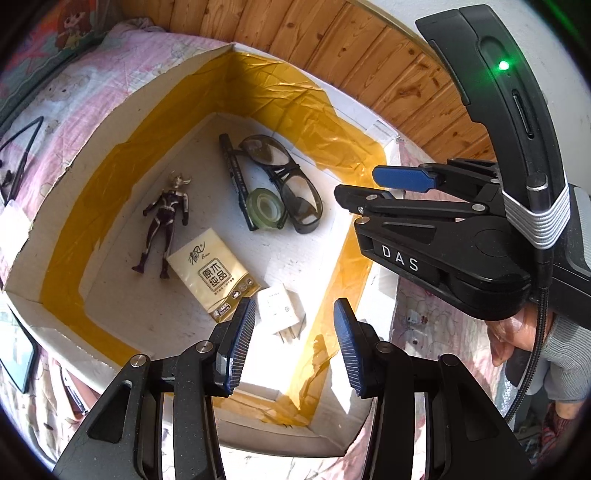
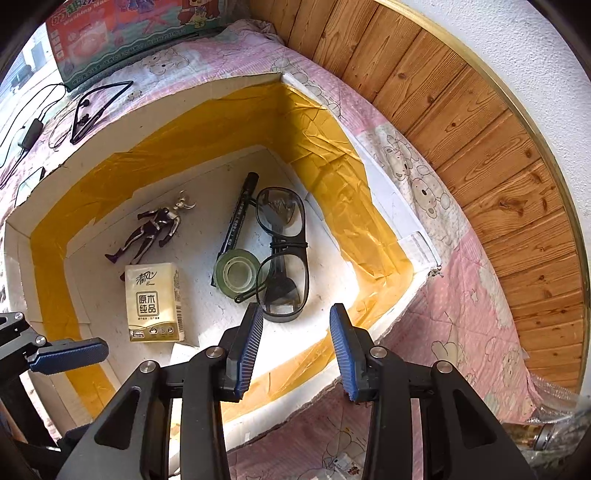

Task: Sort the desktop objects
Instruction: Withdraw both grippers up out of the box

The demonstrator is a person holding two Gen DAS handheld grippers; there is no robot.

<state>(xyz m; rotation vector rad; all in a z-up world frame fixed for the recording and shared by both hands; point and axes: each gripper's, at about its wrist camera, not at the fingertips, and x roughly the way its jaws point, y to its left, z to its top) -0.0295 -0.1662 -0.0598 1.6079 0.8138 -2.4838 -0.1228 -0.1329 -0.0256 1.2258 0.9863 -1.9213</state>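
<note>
A white foam box [image 1: 110, 122] [image 2: 155, 96] lined with yellow tape holds a dark toy figure [image 1: 166, 221] [image 2: 151, 230], a tissue pack [image 1: 210, 273] [image 2: 153, 301], a black marker [image 1: 234, 177] [image 2: 236, 221], a tape roll [image 1: 264, 208] [image 2: 236, 273], safety glasses [image 1: 291, 184] [image 2: 282, 254] and a white plug adapter [image 1: 280, 306]. My left gripper [image 1: 293, 343] is open and empty above the box's near side, over the adapter. My right gripper [image 2: 295, 347] is open and empty above the box's near right rim; it also shows in the left wrist view [image 1: 391, 192].
The box sits on a pink cartoon-print cloth [image 2: 461, 295]. Black earphones and cables [image 2: 85, 107] lie beyond the box at left, near a colourful printed carton [image 2: 129, 33]. A wood-panelled wall [image 2: 480, 129] runs along the right.
</note>
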